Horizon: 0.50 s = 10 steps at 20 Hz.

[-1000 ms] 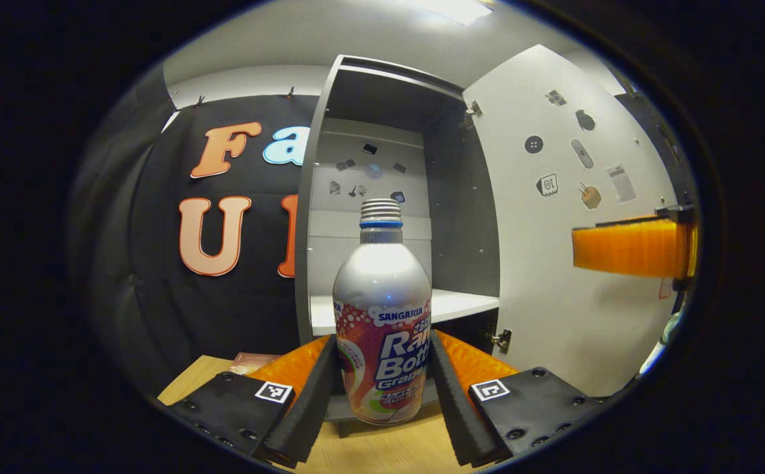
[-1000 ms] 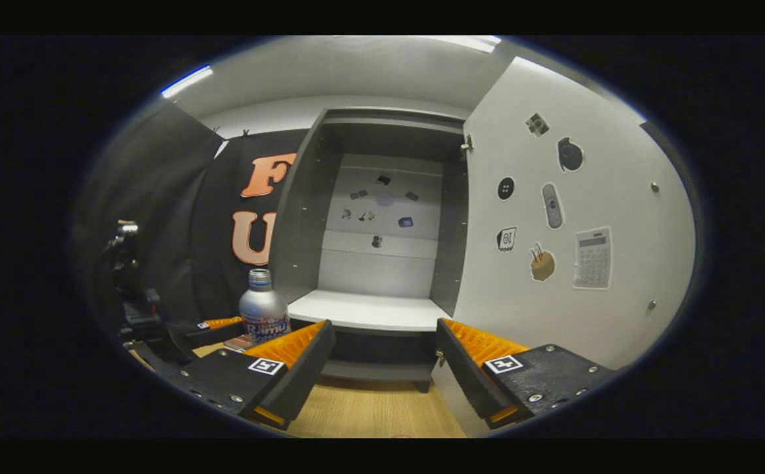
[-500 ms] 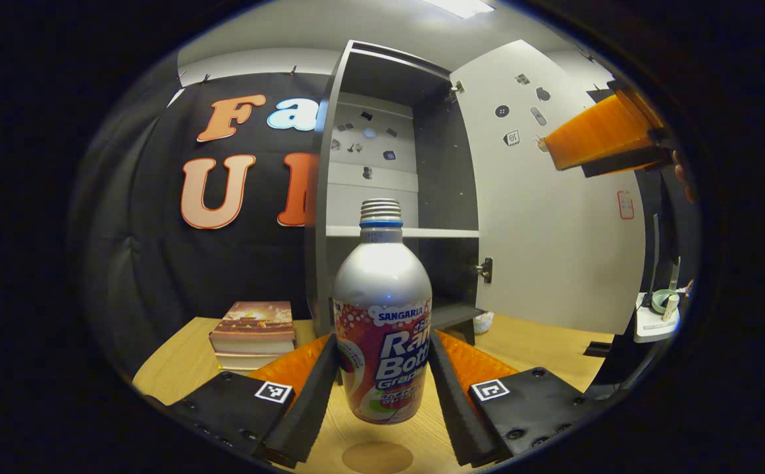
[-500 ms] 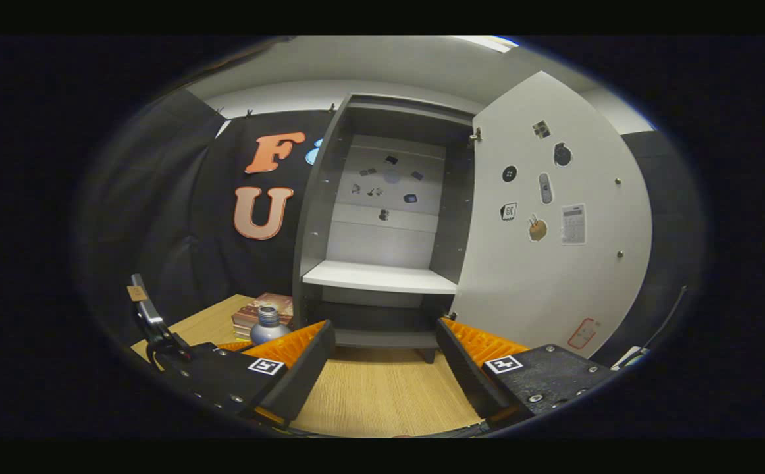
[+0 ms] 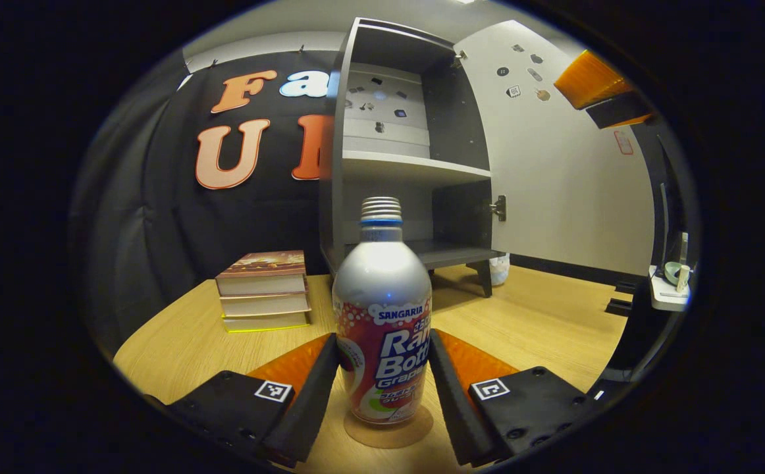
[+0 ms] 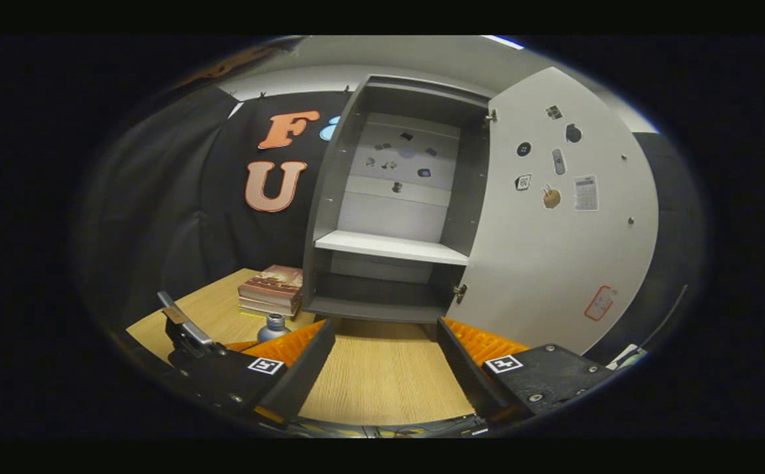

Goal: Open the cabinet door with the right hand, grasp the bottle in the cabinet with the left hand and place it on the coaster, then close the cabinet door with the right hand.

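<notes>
Gripping a rounded silver metal bottle [image 5: 382,316] upright by its printed lower body, the left gripper [image 5: 382,375] has both ridged fingers pressed to its sides, the base directly over, apparently touching, the thin round tan coaster [image 5: 389,431] on the pale wood-grain surface [image 5: 527,329]. Keeping clear, the right gripper [image 6: 386,359] hangs wide open and empty facing the tall grey cabinet [image 6: 392,247], whose flat white door [image 6: 553,250] stands swung wide, likely awaiting closing. Three stacked hardback books [image 5: 264,289] sit beside the cabinet.
</notes>
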Motion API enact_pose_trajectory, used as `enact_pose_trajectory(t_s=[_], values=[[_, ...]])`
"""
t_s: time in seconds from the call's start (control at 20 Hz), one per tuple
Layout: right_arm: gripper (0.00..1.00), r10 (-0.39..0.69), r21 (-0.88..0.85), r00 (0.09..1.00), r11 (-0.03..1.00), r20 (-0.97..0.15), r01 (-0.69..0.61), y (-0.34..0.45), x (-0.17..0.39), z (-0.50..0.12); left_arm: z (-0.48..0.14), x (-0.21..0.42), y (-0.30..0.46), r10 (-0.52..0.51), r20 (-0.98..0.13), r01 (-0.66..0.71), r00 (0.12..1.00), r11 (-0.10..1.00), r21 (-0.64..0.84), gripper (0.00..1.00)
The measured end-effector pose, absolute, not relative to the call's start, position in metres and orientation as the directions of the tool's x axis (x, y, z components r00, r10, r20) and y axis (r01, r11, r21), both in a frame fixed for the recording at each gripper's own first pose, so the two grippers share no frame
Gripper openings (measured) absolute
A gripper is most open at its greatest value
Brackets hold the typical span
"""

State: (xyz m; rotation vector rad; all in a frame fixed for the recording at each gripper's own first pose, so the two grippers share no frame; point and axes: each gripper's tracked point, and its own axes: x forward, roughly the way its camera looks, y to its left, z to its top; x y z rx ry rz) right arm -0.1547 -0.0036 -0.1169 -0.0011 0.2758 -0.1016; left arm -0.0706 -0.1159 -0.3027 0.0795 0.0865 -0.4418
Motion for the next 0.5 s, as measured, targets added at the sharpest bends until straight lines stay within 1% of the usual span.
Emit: enact_pose_trajectory(t_s=[0.3, 0.5], values=[[0.95, -0.085, -0.006, 0.955, 0.996, -0.285, 0.087, -0.002, -0.154, -0.125, -0.323, -0.076, -0.109, -0.385, -0.140, 0.389, 0.912, 0.921, -0.003, 0.84], [0.95, -0.076, -0.003, 0.954, 0.997, -0.290, 0.078, -0.001, -0.155, -0.126, -0.321, -0.079, -0.111, -0.387, -0.131, 0.390, 0.913, 0.921, -0.003, 0.84]])
